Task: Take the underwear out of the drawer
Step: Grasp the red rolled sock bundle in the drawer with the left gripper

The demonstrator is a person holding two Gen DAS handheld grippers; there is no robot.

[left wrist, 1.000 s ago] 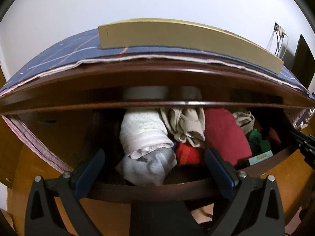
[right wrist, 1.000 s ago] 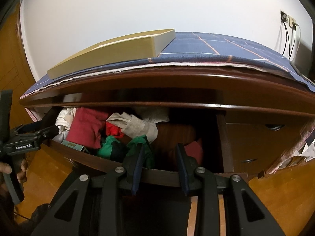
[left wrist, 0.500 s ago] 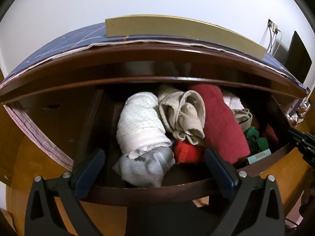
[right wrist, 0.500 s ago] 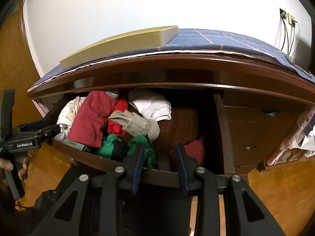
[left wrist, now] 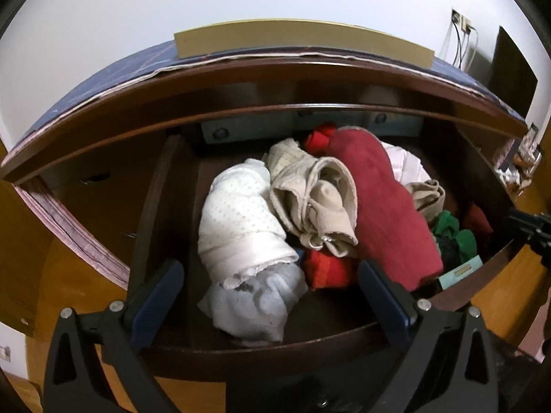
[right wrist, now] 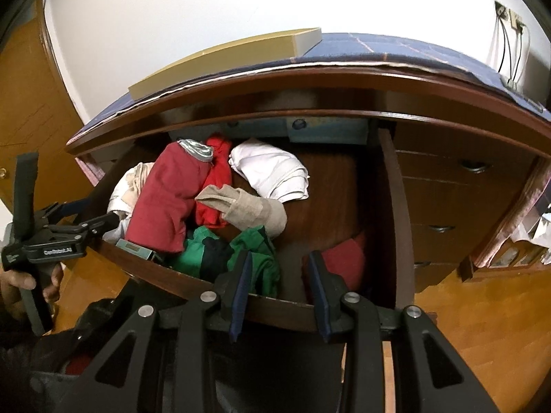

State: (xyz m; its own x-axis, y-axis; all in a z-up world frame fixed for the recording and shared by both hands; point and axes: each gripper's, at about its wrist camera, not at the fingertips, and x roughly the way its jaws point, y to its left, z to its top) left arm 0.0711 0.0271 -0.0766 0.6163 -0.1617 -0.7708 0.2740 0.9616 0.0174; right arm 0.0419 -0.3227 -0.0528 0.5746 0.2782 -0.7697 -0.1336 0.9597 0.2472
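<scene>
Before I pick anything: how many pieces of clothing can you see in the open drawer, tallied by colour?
Red: 3 (large dark red garment, bright red garment, dark red piece)
White or pale: 3 (dotted white garment, grey-white garment, folded white garment)
Beige: 2 (big beige garment, small beige garment)
Green: 1 (green garment)
Total: 9 visible; more may lie underneath.

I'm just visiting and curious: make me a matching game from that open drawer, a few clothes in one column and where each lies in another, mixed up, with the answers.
Things:
1. dotted white garment
2. dark red garment
3. green garment
4. plain white folded garment

Places:
A. at the drawer's front edge, by the right gripper
B. toward the back, beside bare drawer floor
C. leftmost in the pile
D. between the beige pieces

Pairs: 1-C, 2-D, 3-A, 4-B
</scene>
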